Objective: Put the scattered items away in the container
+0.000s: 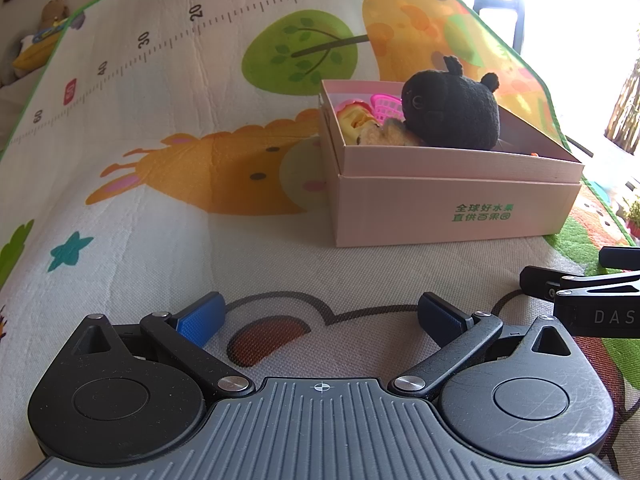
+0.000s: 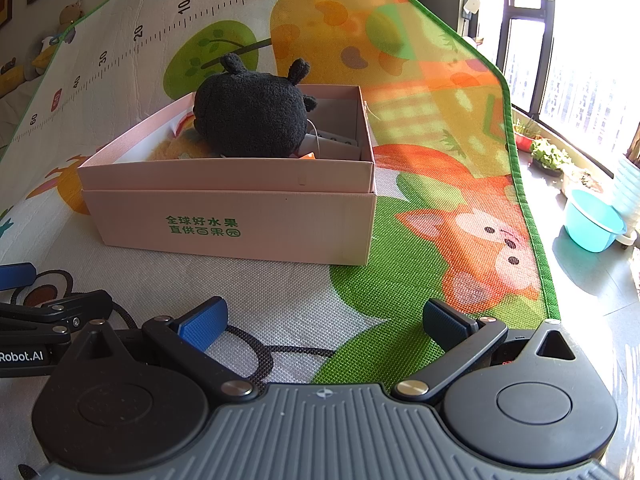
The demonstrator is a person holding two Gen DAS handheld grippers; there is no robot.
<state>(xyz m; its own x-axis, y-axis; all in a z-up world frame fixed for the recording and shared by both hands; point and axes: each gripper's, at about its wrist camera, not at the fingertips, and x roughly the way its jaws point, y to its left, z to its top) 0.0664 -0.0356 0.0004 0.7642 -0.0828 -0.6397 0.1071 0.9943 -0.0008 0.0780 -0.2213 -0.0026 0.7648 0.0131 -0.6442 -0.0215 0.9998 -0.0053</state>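
Both claws spread and empty, left gripper (image 1: pixel 320 316) and right gripper (image 2: pixel 324 320) low over the play mat (image 1: pixel 160 128), pink box (image 2: pixel 228 216) ahead already holding the black plush (image 2: pixel 252 116); worth scanning the mat for strays before lifting.

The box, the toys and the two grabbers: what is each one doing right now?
Box: open, no lid on, upright on the mat.
Black plush: inside the box, poking above its rim.
Pink basket: inside the box, behind the plush.
Left gripper: open, holding nothing.
Right gripper: open, holding nothing.
Black cord: lying loose on the mat.
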